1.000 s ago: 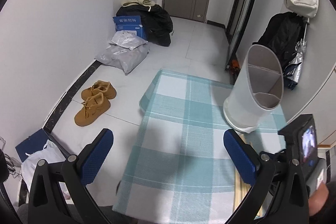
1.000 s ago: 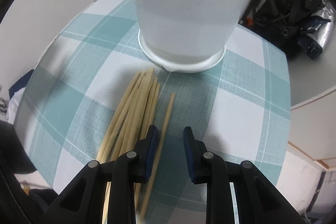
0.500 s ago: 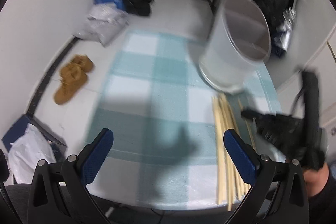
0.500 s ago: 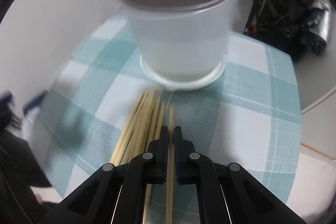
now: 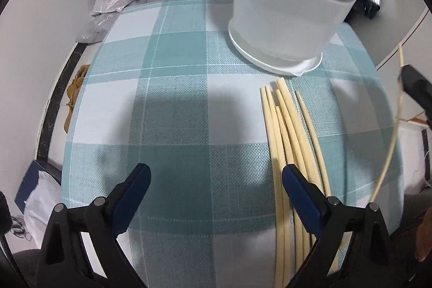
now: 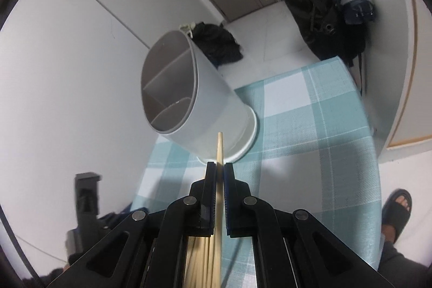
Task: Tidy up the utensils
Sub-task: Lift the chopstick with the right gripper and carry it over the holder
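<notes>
Right gripper [image 6: 220, 166] pinching one chopstick [image 6: 219, 147], lifted clear of the checked tablecloth [image 6: 310, 131]; next, tip it into the divided utensil holder [image 6: 189, 99] just beyond; left gripper [image 5: 216, 180] spread, empty, beside remaining chopsticks [image 5: 286, 131].
</notes>
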`<state>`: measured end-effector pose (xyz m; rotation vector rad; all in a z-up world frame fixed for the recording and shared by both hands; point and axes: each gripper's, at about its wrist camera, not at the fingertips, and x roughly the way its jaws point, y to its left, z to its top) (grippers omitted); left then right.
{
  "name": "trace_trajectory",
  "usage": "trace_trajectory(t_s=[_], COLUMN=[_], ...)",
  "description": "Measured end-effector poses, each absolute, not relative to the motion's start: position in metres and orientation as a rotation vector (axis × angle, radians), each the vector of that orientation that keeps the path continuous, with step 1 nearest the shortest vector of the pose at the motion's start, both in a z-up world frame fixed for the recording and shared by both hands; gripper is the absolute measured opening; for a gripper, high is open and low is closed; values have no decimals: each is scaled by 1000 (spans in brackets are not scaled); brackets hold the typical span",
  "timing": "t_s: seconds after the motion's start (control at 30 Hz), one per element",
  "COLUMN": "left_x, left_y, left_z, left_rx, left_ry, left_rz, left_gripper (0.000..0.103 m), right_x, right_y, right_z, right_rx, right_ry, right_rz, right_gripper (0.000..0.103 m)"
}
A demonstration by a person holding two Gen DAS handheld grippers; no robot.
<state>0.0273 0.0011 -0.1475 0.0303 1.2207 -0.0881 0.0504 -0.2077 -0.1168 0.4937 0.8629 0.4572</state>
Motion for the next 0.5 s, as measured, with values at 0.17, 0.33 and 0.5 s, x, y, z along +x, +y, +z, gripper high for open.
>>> trace_trajectory(t_s=[0.17,0.33,0.5], left_x=[29,40,49], left_y=[-1,-1,3], left_z=[-153,-155,-156], left_rx=[44,36,-2], left_ry=[1244,1269,1286], left_rz=[-92,-91,-89], left_gripper=[95,95,94], right_x=[51,55,53], right_y=[-222,-225,-224], right_z=[-124,-125,-120], right_rx=[535,553,526], right_ry=[830,832,814], right_rz=[458,445,455], right_gripper=[4,4,4])
